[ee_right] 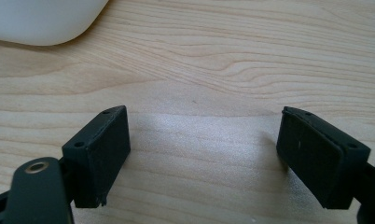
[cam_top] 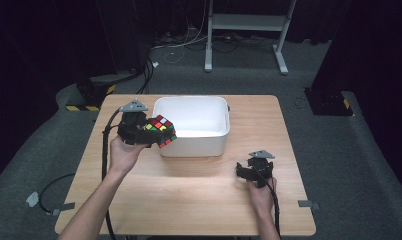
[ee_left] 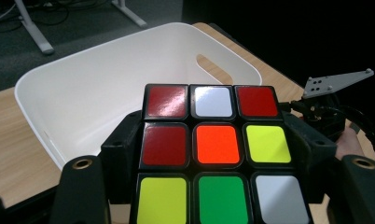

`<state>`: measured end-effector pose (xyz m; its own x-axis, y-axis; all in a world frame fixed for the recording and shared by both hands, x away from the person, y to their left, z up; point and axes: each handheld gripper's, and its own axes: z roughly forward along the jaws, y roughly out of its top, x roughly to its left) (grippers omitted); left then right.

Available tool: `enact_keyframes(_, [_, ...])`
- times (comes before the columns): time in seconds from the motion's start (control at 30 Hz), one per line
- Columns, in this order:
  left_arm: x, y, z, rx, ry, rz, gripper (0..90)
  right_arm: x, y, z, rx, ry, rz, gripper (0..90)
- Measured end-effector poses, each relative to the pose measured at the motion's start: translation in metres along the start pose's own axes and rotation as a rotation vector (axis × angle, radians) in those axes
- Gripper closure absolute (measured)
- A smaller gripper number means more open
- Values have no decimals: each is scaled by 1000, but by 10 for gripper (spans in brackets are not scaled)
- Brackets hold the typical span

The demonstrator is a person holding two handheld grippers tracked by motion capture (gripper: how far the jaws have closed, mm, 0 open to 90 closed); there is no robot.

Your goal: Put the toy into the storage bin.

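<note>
A scrambled puzzle cube [cam_top: 161, 131] with red, white, orange, yellow and green stickers is held in the air at the near left corner of a white tub [cam_top: 216, 112]. My left gripper [cam_top: 148, 133] is shut on the cube, its jaws pressing both sides. In the left gripper view the cube [ee_left: 213, 154] sits between the black jaws, with the tub's hollow [ee_left: 97, 88] behind it. My right gripper [cam_top: 249, 170] rests low over the table at the near right, jaws wide apart. In the right gripper view, my right gripper [ee_right: 202, 154] has bare wood between its fingers [ee_right: 101, 149].
The wooden table [cam_top: 189, 200] stands on grey carpet, with dark curtains around it. A white frame on legs [cam_top: 249, 30] stands behind the table. Cables trail from both grippers over the table's near edge. The tub's corner [ee_right: 41, 21] lies ahead of the right gripper.
</note>
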<state>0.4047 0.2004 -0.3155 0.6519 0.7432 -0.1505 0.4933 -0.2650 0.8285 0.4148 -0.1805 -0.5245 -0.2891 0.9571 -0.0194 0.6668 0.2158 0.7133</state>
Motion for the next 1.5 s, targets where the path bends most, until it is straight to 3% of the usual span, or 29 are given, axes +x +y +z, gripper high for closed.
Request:
enact_keyframes(0.47, [2, 29, 4, -9, -3, 24, 330, 0, 0, 0, -1, 0, -4, 170])
enact_keyframes(0.8, [0, 47, 18, -8, -8, 48, 330, 0, 0, 0, -1, -1, -3, 170])
enact_keyframes(1.5, [11, 61, 44, -1, -2, 9, 329, 0, 0, 0, -1, -1, -3, 170])
